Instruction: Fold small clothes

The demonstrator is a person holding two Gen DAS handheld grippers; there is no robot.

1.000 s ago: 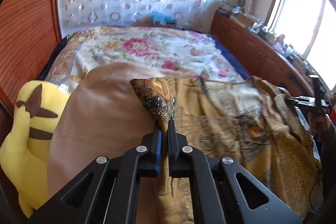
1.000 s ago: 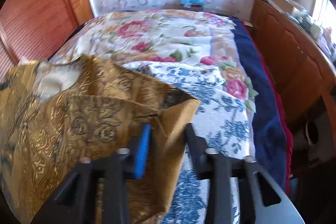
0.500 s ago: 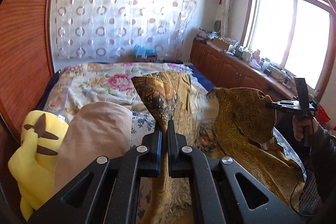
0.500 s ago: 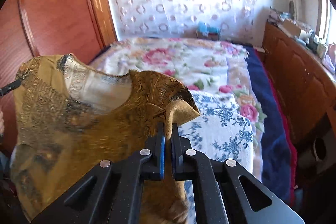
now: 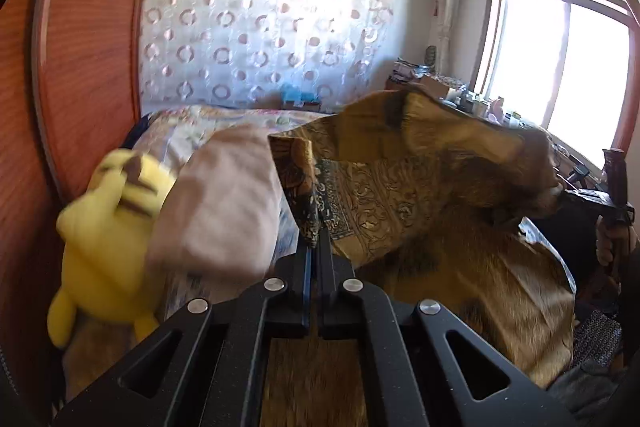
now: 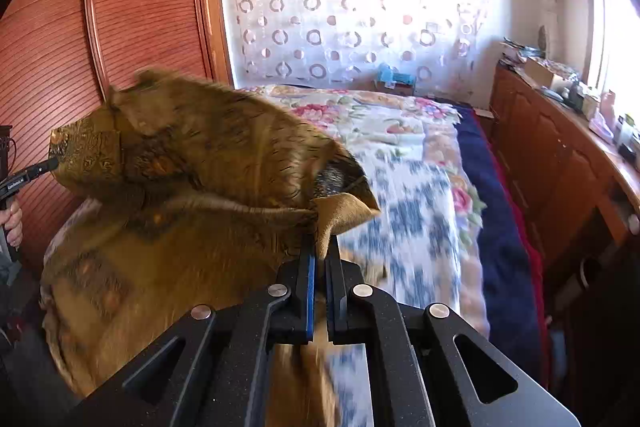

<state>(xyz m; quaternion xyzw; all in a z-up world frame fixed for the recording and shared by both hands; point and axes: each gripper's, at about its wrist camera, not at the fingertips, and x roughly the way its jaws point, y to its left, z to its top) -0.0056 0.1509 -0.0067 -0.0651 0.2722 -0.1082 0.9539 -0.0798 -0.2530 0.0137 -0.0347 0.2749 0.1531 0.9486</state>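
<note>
With a corner pinched in each, the left gripper (image 5: pixel 313 247) and right gripper (image 6: pixel 321 251) are clamped tight on a gold patterned garment (image 5: pixel 420 187), holding it in the air above the bed (image 6: pixel 400 131). Gripped at two corners, the cloth hangs spread between them, probably so it can be laid flat for folding. A pillow (image 5: pixel 224 207) and yellow plush toy (image 5: pixel 108 227) sit at the bed's left side.

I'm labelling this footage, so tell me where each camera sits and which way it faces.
Left wrist: on the left gripper, facing up the bed; right gripper and hand at right.
Right wrist: on the right gripper, facing the same way; left gripper and hand at left.
Shared: golden garment pinched by both, bed, curtain.
</note>
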